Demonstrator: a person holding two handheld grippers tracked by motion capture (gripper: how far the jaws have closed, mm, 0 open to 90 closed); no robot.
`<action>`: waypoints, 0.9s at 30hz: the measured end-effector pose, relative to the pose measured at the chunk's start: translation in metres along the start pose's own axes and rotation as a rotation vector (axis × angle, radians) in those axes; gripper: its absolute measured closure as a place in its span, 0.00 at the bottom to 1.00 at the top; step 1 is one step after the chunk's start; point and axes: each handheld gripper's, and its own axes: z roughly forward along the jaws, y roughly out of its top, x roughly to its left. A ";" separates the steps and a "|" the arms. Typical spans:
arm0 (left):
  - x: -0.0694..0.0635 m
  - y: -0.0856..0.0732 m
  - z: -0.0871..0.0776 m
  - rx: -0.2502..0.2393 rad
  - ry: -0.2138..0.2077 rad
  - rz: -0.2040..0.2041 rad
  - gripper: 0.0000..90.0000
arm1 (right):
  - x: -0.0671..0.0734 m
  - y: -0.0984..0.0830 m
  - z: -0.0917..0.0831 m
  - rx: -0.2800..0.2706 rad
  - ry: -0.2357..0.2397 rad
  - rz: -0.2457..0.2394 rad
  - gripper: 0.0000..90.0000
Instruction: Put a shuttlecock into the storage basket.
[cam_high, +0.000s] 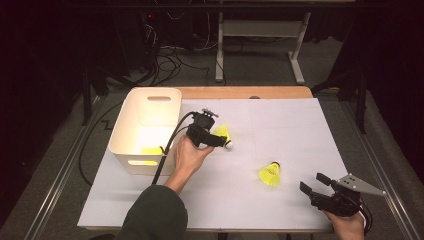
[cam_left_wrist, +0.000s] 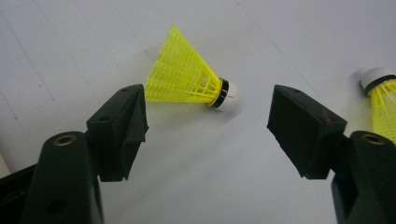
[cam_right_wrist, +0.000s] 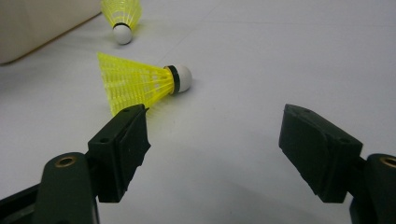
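2 yellow mesh shuttlecocks with white, black-banded tips lie on their sides on the white worktop: one (cam_high: 223, 135) near the bin, the other (cam_high: 270, 174) farther right.

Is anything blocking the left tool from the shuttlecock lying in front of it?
Nothing visible: the left tool is open, and bare white tabletop lies between it and the yellow shuttlecock on its side.

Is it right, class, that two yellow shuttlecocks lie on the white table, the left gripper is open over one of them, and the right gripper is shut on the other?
Not quite: the right gripper is open, not shut on anything. The right gripper view shows its jaws spread wide, with the second shuttlecock lying free on the table ahead. The rest holds: the left gripper is open over the first shuttlecock.
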 end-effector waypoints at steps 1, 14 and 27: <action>0.000 0.001 0.002 -0.001 -0.003 -0.005 0.33 | 0.000 0.000 0.000 0.000 0.000 0.000 0.27; 0.005 0.014 0.012 0.009 0.008 0.006 0.32 | 0.000 0.000 0.001 0.004 0.001 -0.001 0.27; 0.011 0.029 0.022 0.030 0.007 0.010 0.33 | 0.001 0.000 0.003 0.015 0.003 -0.006 0.27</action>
